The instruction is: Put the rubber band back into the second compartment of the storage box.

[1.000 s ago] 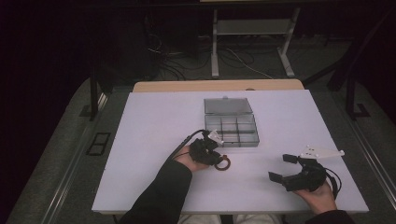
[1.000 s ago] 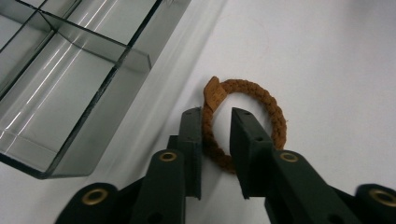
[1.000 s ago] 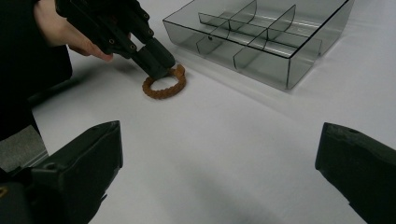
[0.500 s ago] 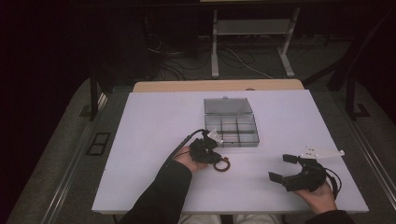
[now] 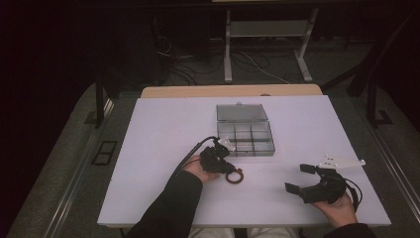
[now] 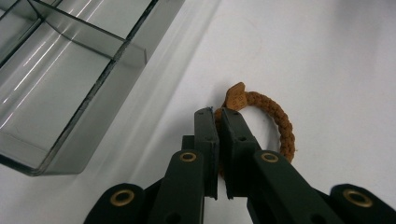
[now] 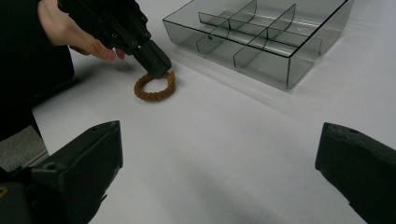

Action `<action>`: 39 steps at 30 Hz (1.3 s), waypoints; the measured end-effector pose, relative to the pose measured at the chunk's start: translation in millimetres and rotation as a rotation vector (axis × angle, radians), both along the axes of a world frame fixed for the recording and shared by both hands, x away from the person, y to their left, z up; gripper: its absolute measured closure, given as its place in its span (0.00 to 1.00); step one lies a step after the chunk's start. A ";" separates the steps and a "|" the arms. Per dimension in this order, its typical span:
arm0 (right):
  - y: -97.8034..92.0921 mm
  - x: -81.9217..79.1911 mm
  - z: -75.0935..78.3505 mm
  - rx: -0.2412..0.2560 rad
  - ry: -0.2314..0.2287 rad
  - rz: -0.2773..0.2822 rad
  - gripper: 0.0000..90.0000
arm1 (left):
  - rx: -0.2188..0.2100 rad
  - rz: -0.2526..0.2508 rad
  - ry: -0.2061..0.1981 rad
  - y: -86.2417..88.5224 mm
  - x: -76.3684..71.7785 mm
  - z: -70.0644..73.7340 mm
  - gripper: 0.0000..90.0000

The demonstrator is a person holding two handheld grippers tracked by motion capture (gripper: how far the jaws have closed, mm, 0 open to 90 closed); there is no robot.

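Brown braided cord forms the single bracelet (image 6: 264,119) lying flat on the white tabletop (image 5: 158,139), and the left tongs (image 5: 229,168) have their jaws closed almost fully on its near side, beside a small tan tag; only a thin slit shows between them in the left gripper view. The step in hand looks like the pick-up: the ring is pinched but appears to rest on the surface. The next move would likely call for a straight lift, then a short carry toward the one clear smoke-grey compartment box (image 5: 250,139), which stands just beyond the bracelet with its lid (image 5: 241,112) swung back; care is needed because the grip takes only a narrow part of the cord. At the near right, the right tongs (image 5: 302,178) are held in a hand over the tabletop, well apart from the ring, jaws spread wide and holding nothing. Farther off, six empty compartments can be counted in the box.
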State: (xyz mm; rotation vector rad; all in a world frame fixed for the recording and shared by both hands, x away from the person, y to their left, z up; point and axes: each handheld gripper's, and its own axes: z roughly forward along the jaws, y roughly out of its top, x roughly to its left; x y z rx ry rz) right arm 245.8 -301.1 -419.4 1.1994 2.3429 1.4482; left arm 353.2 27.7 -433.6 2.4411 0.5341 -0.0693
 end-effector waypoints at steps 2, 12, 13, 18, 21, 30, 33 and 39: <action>0.1 0.0 0.0 0.000 0.000 0.000 0.00 | -0.002 -0.001 0.003 0.7 -0.1 1.4 0.94; 0.3 0.0 -0.2 0.000 0.001 -0.001 0.00 | -0.025 -0.027 -0.006 0.6 -1.1 12.6 0.94; 0.3 0.1 -0.2 0.000 0.001 -0.001 0.00 | -0.027 -0.024 -0.005 0.0 -1.7 13.8 0.94; 0.4 0.1 -0.1 -0.001 0.001 0.001 0.00 | -0.031 -0.039 -0.017 -5.3 -3.5 18.9 0.94; 0.4 0.0 -0.1 -0.001 0.001 0.002 0.00 | -0.036 -0.044 -0.019 -7.5 -3.3 21.7 0.94; 0.3 0.1 -0.1 0.001 0.002 0.001 0.00 | -0.059 -0.031 -0.030 -8.9 0.2 35.9 0.94; 0.2 0.1 -0.2 0.002 0.002 -0.002 0.00 | -0.066 -0.033 -0.036 -9.2 1.2 41.1 0.94; 0.1 0.0 0.0 0.001 0.001 0.000 0.00 | -0.073 -0.032 -0.052 -9.8 4.4 51.0 0.94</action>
